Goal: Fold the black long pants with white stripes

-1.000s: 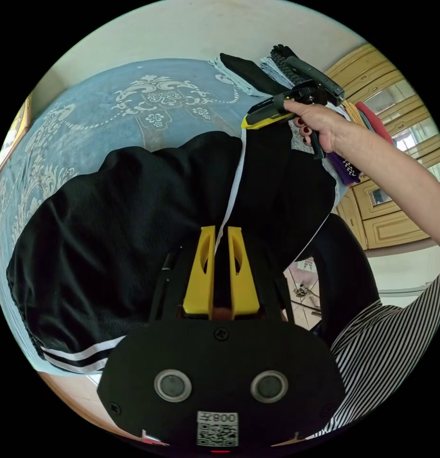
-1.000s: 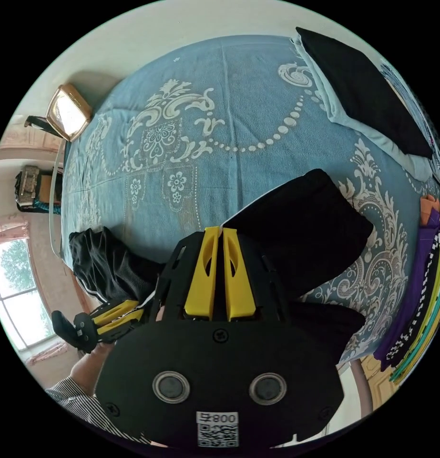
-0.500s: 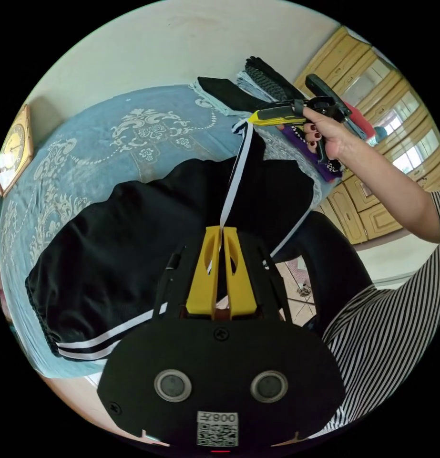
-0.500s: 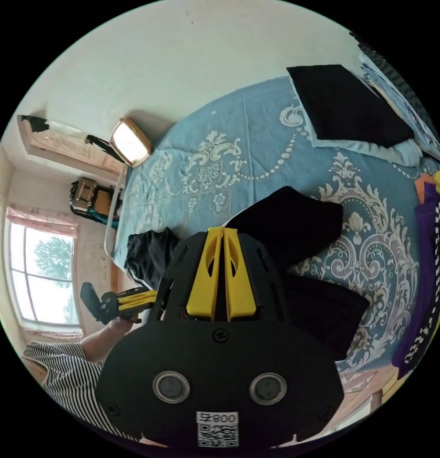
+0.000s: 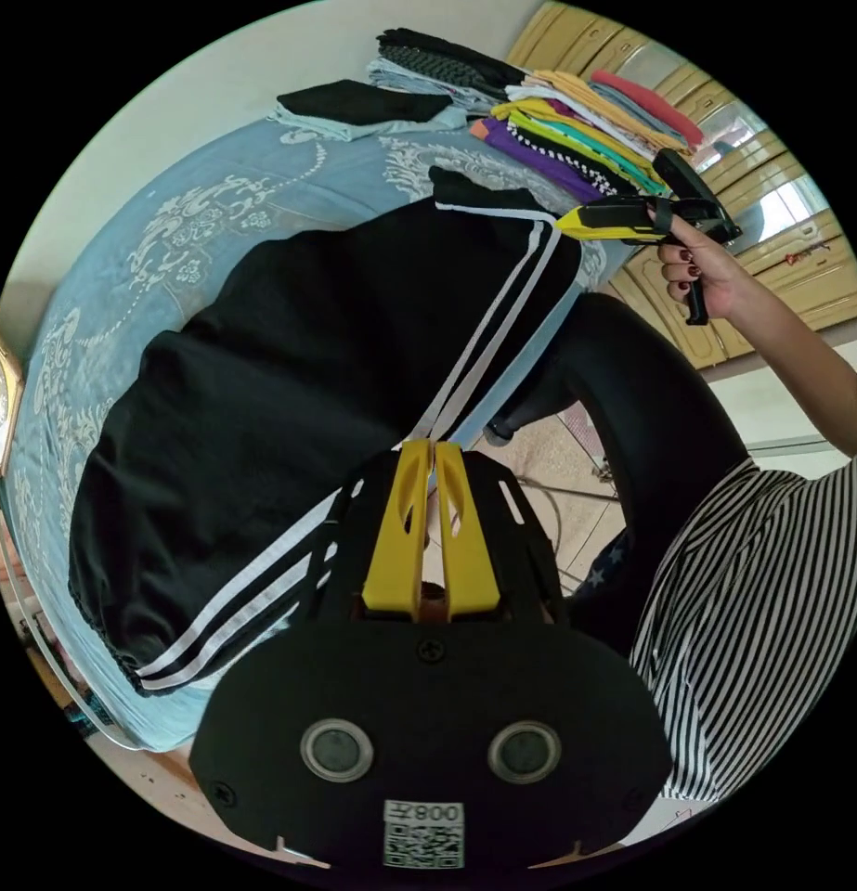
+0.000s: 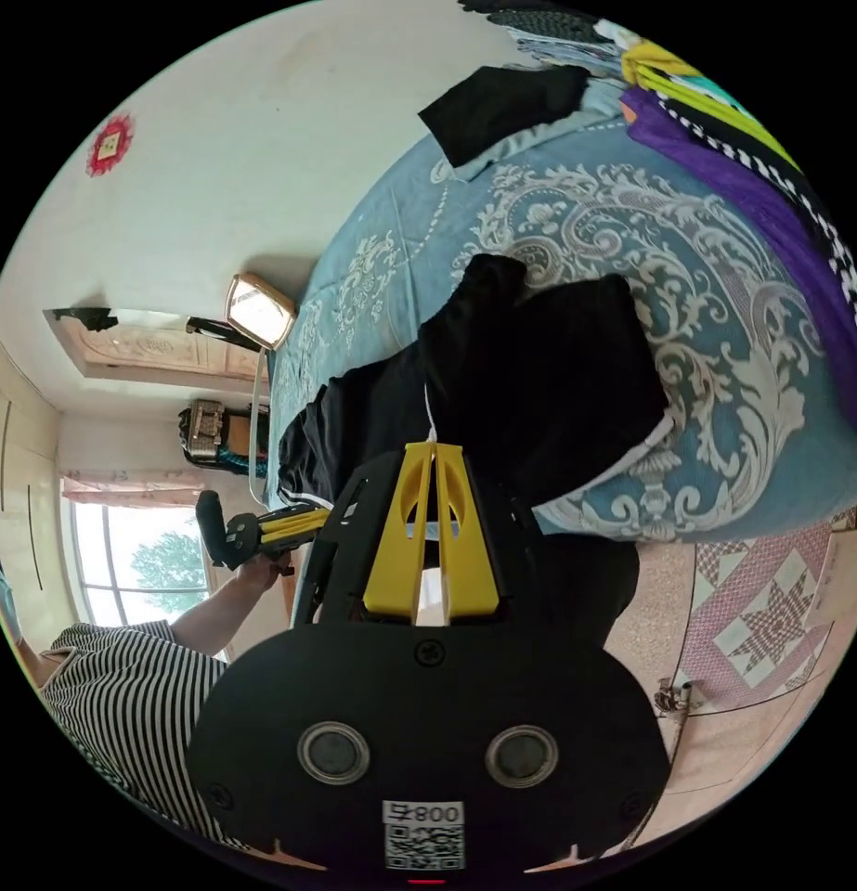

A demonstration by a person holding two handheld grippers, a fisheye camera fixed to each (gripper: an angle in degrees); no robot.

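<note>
The left gripper (image 5: 432,453) has its two yellow fingers (image 5: 396,529) pressed together, and they pinch the striped edge of the black pants (image 5: 289,390). From those fingers the two white stripes (image 5: 488,339) run away along the pants to the right gripper (image 5: 577,223), seen in the left gripper view. Its yellow fingers are also pressed together at the far corner of the pants, but I cannot tell for sure from here how they hold the cloth. A hand (image 5: 702,274) is wrapped around its black handle.

In the right gripper view, the right gripper (image 6: 434,453) has its fingers (image 6: 465,534) shut tight on a thin white edge of the pants (image 6: 530,371). The left gripper (image 6: 293,527) is off to the side of them, held by a hand (image 6: 261,571).

The pants lie spread on the blue bed (image 5: 177,232) just past the fingers, and one side hangs over the bed edge. Farther away from the fingers is a pile of folded clothes (image 5: 577,116) in many colours. A folded black cloth (image 5: 358,97) lies near that pile. Close beside the left gripper is a striped sleeve (image 5: 772,594).
</note>
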